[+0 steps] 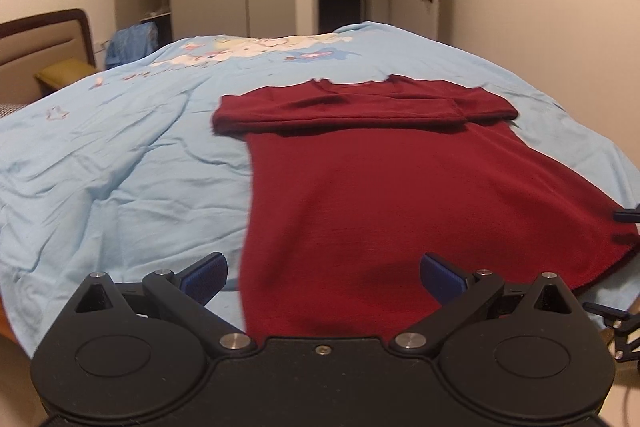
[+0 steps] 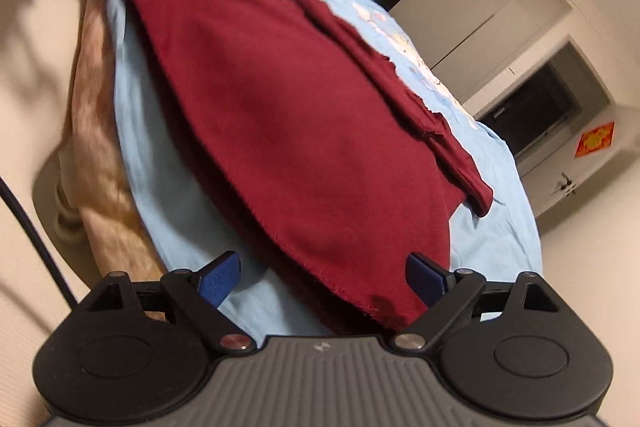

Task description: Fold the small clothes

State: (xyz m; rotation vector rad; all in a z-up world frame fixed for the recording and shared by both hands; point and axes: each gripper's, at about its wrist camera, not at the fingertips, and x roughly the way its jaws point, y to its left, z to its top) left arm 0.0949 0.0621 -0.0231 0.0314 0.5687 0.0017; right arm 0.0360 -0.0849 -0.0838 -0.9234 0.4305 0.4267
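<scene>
My left tool [image 1: 322, 277] hangs with its blue pads spread wide apart over the near hem of the dark red sweater [image 1: 400, 195]. My right tool [image 2: 322, 277] is also spread wide, empty, at the hem's other corner. The sweater lies flat on the light blue bed sheet [image 1: 120, 163], its sleeves [image 1: 360, 109] folded across the chest at the far end.
</scene>
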